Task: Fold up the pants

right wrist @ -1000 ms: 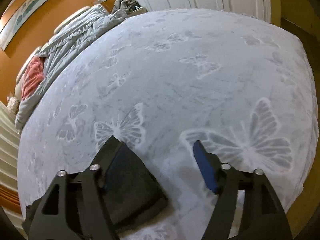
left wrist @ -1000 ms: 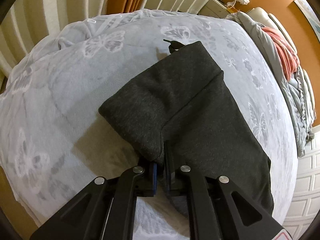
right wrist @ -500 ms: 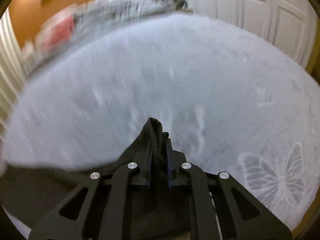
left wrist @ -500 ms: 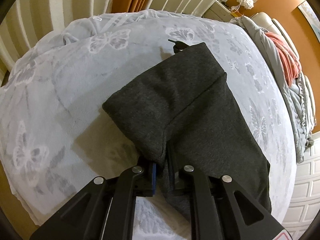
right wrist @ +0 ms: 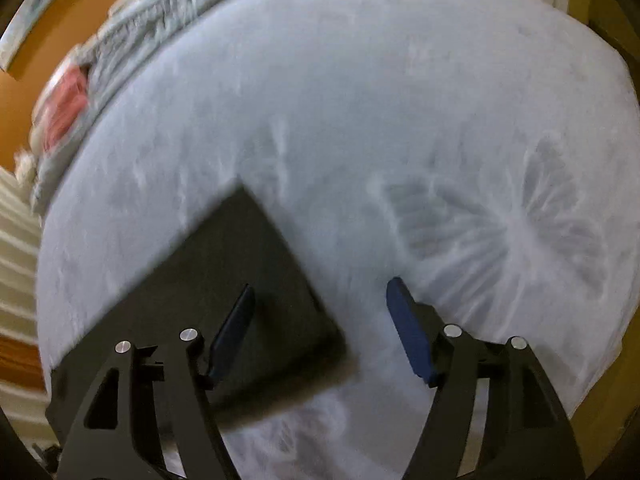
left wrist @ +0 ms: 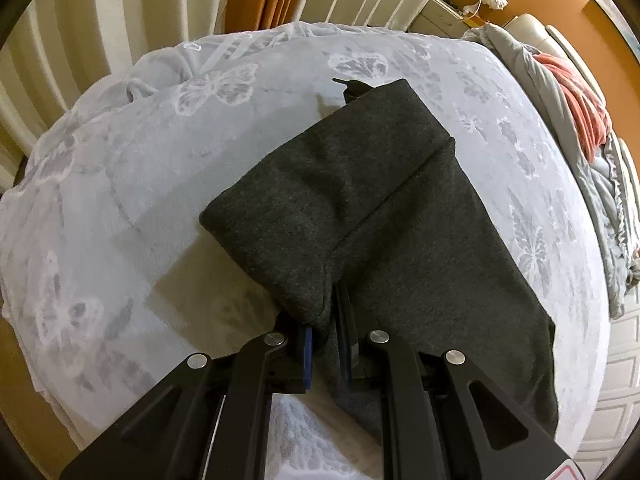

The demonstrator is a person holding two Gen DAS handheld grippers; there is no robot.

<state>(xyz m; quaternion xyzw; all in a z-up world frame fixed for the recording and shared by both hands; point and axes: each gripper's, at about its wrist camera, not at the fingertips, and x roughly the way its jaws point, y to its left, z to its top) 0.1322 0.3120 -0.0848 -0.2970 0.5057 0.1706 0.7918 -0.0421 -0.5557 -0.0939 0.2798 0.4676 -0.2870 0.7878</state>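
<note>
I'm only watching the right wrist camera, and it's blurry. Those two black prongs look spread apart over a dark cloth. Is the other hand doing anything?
Observer: Yes. The left gripper is shut on a folded edge of the dark grey pants.
Operator: Are the pants flat?
Observer: Mostly; one part is folded over the rest, on the butterfly-print blanket.
Operator: Anything poking out of them?
Observer: A thin dark cord sticks out at the far end.
Operator: And my side holds nothing?
Observer: Right: the right gripper is open, one corner of the pants lying below it.
</note>
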